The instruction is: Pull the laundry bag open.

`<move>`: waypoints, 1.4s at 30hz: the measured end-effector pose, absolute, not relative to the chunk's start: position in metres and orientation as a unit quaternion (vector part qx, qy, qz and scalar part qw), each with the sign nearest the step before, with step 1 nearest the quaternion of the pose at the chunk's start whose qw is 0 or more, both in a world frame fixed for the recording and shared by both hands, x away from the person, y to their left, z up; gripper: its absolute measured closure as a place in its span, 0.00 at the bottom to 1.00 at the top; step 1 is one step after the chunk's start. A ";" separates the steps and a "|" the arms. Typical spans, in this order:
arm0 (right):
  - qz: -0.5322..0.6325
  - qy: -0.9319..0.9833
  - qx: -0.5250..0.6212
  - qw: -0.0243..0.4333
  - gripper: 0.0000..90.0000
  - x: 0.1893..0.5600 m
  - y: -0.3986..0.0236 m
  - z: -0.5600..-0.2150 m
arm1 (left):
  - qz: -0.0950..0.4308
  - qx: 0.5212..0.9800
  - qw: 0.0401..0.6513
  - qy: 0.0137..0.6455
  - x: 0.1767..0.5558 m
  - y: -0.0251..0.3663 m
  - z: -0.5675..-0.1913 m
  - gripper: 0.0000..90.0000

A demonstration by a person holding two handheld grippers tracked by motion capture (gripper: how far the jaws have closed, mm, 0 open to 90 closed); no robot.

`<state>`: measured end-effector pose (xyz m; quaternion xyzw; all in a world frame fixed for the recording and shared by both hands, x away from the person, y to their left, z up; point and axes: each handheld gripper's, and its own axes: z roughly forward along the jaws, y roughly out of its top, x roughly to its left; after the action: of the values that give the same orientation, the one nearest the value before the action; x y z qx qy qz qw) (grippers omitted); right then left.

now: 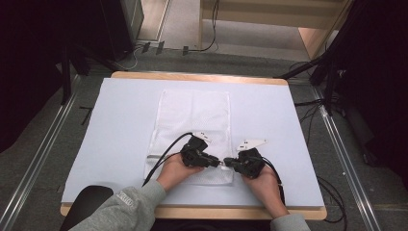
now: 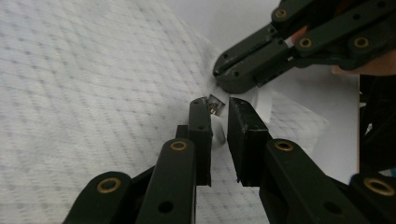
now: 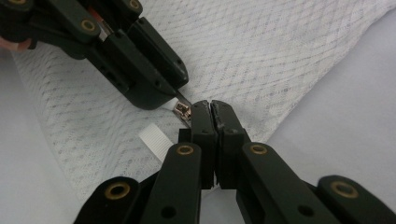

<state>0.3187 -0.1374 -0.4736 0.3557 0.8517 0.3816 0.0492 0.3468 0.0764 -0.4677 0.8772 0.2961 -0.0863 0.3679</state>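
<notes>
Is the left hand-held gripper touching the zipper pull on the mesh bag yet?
Cannot tell. In the left gripper view the zipper pull sits at the tips of the left hand-held gripper, whose jaws stand slightly apart; no view shows contact or gap plainly.

Your left gripper (image 1: 217, 161) and right gripper (image 1: 230, 162) meet tip to tip, low over the table's near half. Left jaws stand slightly apart, a narrow gap between the pads. Right jaws are pressed together, no gap visible. Both your hands (image 1: 175, 169) wrap the gripper bodies from below; your forearms enter from the near edge, left sleeve grey.
</notes>
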 end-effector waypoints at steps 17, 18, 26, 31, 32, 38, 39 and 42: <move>0.380 0.851 0.360 0.049 1.00 0.318 -0.137 -0.473 | -0.086 0.872 0.379 0.298 0.348 0.073 -0.473 0.96; 0.380 0.851 0.360 0.049 1.00 0.318 -0.137 -0.473 | -0.089 0.871 0.380 0.299 0.348 0.073 -0.473 0.96; 0.380 0.855 0.348 0.061 1.00 0.317 -0.137 -0.474 | -0.120 0.864 0.375 0.314 0.356 0.076 -0.472 0.98; 0.385 0.856 0.340 0.062 1.00 0.316 -0.138 -0.475 | -0.140 0.860 0.369 0.323 0.360 0.078 -0.470 0.98; 0.385 0.857 0.338 0.063 1.00 0.316 -0.138 -0.475 | -0.147 0.858 0.368 0.325 0.361 0.079 -0.471 0.98; 0.386 0.857 0.334 0.066 1.00 0.316 -0.138 -0.476 | -0.154 0.858 0.365 0.326 0.365 0.084 -0.467 0.98; 0.386 0.857 0.335 0.066 1.00 0.316 -0.138 -0.476 | -0.156 0.858 0.364 0.326 0.365 0.085 -0.466 0.98; 0.387 0.856 0.335 0.065 1.00 0.316 -0.139 -0.476 | -0.159 0.859 0.362 0.326 0.367 0.088 -0.467 0.98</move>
<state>0.3156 -0.1385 -0.4758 0.3349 0.8565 0.3874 0.0651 0.3666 0.0877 -0.4668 0.8586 0.3262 -0.1589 0.3621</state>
